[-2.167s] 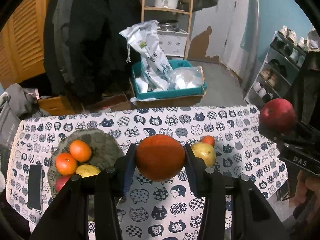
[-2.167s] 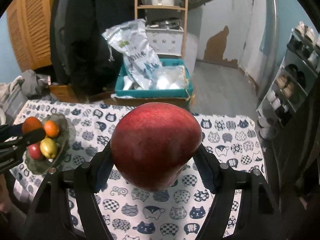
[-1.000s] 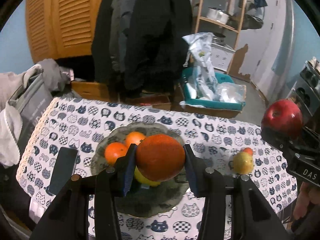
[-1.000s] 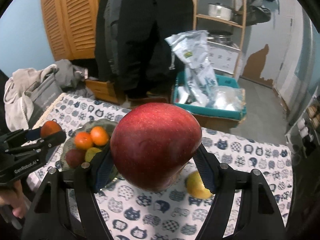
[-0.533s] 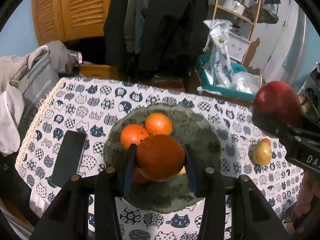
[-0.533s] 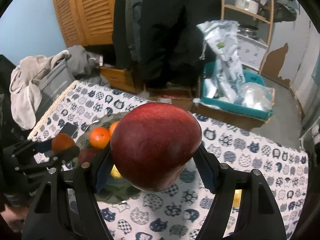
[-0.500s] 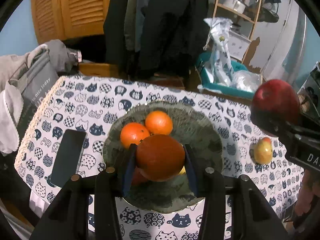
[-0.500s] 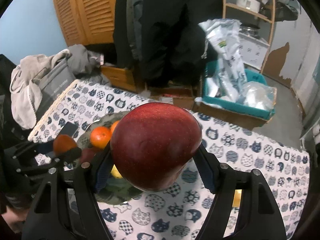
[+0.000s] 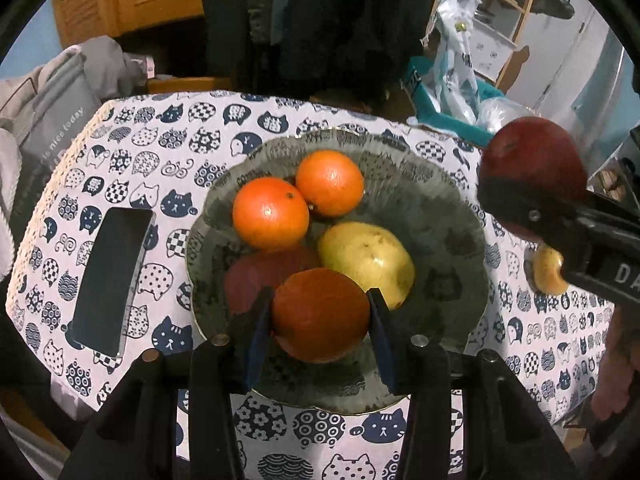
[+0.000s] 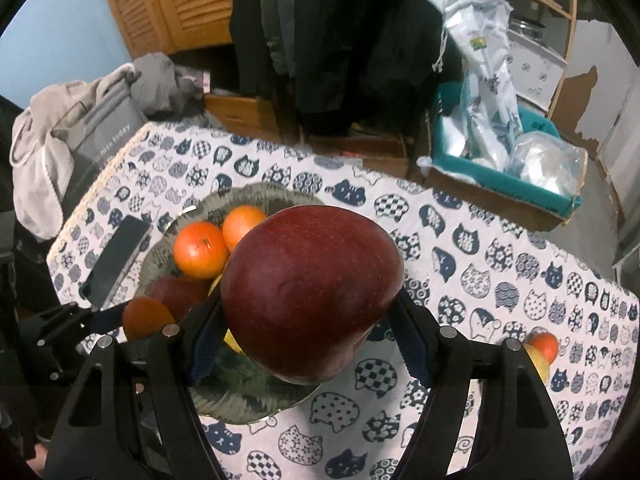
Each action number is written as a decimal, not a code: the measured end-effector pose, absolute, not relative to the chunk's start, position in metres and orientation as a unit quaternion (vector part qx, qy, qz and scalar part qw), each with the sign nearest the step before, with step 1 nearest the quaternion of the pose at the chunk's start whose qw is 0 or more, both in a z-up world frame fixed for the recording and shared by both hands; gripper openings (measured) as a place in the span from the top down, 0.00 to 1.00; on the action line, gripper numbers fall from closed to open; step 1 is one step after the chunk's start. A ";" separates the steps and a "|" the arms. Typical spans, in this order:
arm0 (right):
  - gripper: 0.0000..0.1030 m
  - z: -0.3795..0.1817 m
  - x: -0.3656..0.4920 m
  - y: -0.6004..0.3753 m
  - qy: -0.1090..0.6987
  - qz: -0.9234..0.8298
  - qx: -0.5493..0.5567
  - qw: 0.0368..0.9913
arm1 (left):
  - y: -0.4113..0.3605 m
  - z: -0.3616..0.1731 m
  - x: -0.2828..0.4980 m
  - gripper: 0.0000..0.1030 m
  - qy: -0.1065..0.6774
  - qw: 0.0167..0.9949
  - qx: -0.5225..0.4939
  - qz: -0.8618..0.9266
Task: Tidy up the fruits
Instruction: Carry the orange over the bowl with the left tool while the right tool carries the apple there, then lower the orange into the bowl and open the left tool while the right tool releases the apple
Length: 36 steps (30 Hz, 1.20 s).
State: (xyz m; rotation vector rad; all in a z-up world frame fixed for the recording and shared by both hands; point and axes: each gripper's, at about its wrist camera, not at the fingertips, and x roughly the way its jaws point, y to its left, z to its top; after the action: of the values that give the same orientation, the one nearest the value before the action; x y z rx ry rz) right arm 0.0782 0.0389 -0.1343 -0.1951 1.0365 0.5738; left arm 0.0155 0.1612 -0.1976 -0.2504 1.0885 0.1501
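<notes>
My left gripper [image 9: 320, 316] is shut on an orange [image 9: 320, 314] and holds it over the near part of the grey plate [image 9: 452, 280]. The plate holds two oranges [image 9: 271, 213], a yellow pear [image 9: 366, 262] and a dark red apple [image 9: 256, 274]. My right gripper [image 10: 310, 312] is shut on a big red apple [image 10: 312, 296] and hangs above the plate's right side; the apple also shows in the left wrist view [image 9: 534, 164]. A yellow fruit [image 9: 550, 272] and a small orange one [image 10: 544, 345] lie on the cloth to the right.
A black phone [image 9: 108, 272] lies on the cat-print tablecloth [image 9: 160, 152] left of the plate. A grey bag and clothes [image 10: 80, 128] sit off the table's left end. A teal box with plastic bags [image 10: 504, 160] stands on the floor behind.
Both grippers have moved left and down toward the plate, each still holding its fruit. The plate now looks much closer in both views.
</notes>
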 end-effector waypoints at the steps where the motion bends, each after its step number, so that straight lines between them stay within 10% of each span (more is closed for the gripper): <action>1: 0.28 -0.137 0.079 0.040 0.491 0.270 -0.094 0.823 | 0.161 -0.200 0.016 0.55 0.518 0.844 -0.119 0.070; 36: 0.26 -0.184 0.099 0.057 0.537 0.266 -0.102 0.794 | 0.205 -0.199 0.014 0.40 0.511 0.835 -0.165 0.121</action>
State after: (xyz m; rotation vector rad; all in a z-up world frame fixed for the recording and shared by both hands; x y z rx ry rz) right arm 0.0992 0.0565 -0.1838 -0.2194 1.1542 0.5719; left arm 0.0141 0.2053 -0.1988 -0.3486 1.0827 0.2560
